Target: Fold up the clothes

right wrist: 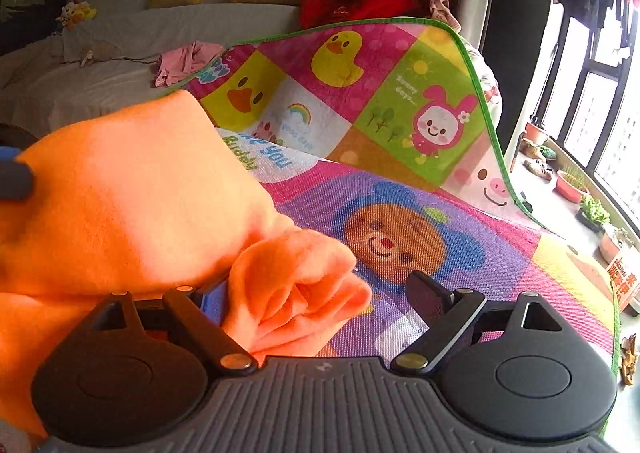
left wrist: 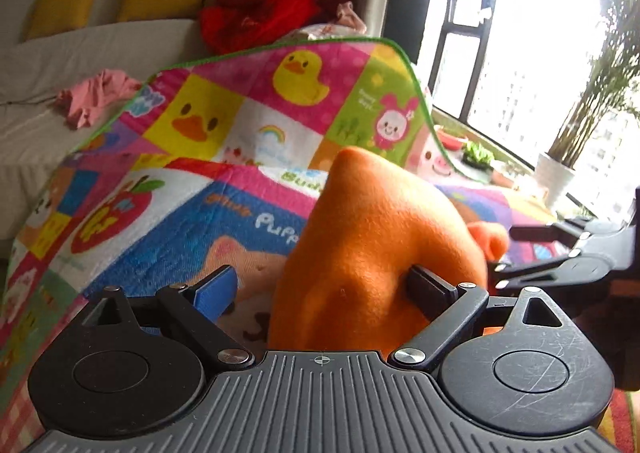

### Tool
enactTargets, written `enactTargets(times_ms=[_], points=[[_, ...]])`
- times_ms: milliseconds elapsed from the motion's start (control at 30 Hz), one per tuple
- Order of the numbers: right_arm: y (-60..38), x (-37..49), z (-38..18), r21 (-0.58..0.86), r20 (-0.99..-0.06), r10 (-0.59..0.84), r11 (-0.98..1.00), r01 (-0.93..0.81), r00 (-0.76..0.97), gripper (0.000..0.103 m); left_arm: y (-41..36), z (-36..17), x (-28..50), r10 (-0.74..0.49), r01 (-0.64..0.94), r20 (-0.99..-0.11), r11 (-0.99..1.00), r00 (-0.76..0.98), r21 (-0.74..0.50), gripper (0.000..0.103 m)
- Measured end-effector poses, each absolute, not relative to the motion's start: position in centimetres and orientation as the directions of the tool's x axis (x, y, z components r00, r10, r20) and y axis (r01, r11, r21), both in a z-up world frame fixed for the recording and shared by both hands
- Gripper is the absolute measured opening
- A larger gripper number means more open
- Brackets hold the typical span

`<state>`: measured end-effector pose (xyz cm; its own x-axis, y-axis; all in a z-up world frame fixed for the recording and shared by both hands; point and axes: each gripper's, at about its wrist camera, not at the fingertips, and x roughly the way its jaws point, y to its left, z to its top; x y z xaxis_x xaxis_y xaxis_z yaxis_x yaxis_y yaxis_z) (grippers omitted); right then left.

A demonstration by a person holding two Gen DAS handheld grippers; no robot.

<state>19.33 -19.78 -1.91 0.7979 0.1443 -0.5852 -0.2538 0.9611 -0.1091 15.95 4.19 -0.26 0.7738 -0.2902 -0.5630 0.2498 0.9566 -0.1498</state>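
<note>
Two tongs: left tongs (left wrist: 322,285) apart around orange garment (left wrist: 372,253); our right tongs (right wrist: 316,293) apart, cloth bunched lower left.

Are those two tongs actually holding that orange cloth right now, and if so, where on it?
No. Both the left tongs and the right tongs stand open; the orange cloth lies bunched between their fingers, touching but not clamped.

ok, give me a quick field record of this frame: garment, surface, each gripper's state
garment: orange fleece garment, bunched, peaked up
surface: colourful cartoon-print play mat, far edge curled up
left gripper: jaws apart, fleece between them; grip unclear
right gripper: open, fleece fold against the blue finger only
background: pink garment on white sofa
</note>
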Motion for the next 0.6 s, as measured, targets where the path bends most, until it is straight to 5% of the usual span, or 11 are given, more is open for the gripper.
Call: enactTargets(times_ms=[233,433,600], points=[[-19.8,19.4,3.8,0.026,-0.468,0.302,0.944,-0.329,0.83,0.089,2.8,-2.1,15.6,-0.298,0.289,-0.605,0.95,0.738,-0.116,0.096],[-15.0,22.0,1.4,-0.066,-0.553,0.302,0.913,-0.403,0.777,0.092,3.2,-2.4,15.5,-0.288,0.279,-0.62,0.953,0.73,-0.115,0.096],[-16.2,22.3,-0.2,-0.007,-0.555,0.295,0.933,-0.359,0.778,0.099,3.2,-2.5,15.6,-0.293,0.278,-0.621,0.953,0.727,-0.124,0.097]])
